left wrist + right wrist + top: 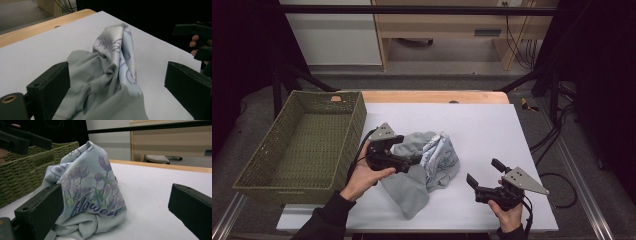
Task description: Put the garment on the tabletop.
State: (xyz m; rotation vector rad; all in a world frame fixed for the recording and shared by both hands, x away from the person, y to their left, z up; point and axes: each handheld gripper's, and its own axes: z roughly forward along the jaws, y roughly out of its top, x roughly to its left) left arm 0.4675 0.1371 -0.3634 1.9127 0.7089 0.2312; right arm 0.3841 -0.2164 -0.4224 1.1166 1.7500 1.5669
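Note:
A crumpled grey garment (432, 160) with a pale blue panel printed with purple tulips and the word "Flower" lies in a heap on the white table top (484, 127). My left gripper (407, 151) sits at the heap's left side, held in a hand. In the left gripper view the left gripper (116, 75) is open, its jaws wide on either side of the grey cloth (110, 67). My right gripper (485, 172) is open near the front right, apart from the garment. In the right gripper view the right gripper (116, 195) faces the printed side (92, 182).
A green woven basket (357, 125) with nothing in it stands at the table's left, close behind the left hand; the basket (25, 170) is beside the heap. A wooden strip (432, 96) runs along the far edge. Cables hang off the right side.

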